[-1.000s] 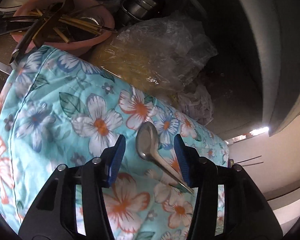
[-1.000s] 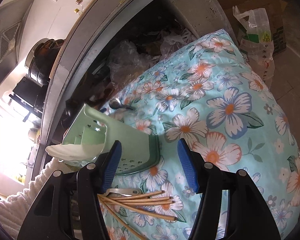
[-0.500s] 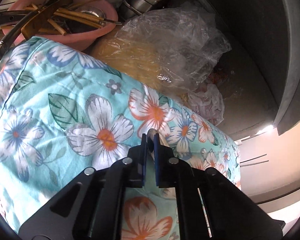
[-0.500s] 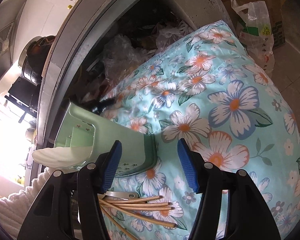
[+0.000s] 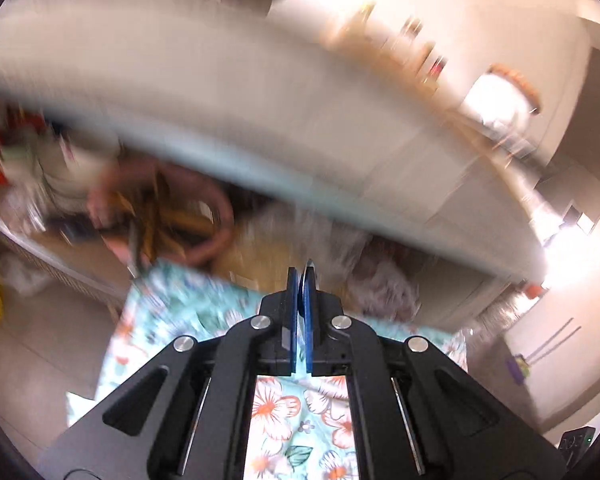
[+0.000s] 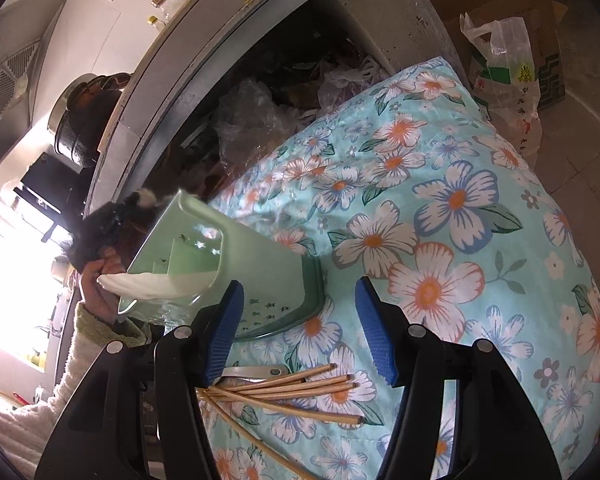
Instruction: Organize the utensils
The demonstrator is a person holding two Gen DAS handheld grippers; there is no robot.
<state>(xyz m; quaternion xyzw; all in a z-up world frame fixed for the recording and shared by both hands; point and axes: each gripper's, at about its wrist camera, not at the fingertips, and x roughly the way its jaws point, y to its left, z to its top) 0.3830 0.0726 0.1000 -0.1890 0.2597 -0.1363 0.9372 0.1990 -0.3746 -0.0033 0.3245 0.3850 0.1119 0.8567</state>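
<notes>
Spoon (image 5: 310,269) is now pinched tight in the left gripper (image 5: 302,280), w/ only its thin edge seen sticking up past the blue tips; a sec ago it lay loose on the flowered cushion (image 5: 188,312) between wide jaws, so the pick-up looks done and it is prob. ready to be carried to the green holder (image 6: 224,264). Right gripper (image 6: 300,328) is held wide w/ nothing in it; chopsticks (image 6: 284,388) lie just under and between its jaws, holder just past its left tip.

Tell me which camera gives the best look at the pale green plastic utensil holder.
The right wrist view: the pale green plastic utensil holder lies sharp and tipped on the floral cloth. The left wrist view is motion-blurred and shows no holder.
</notes>
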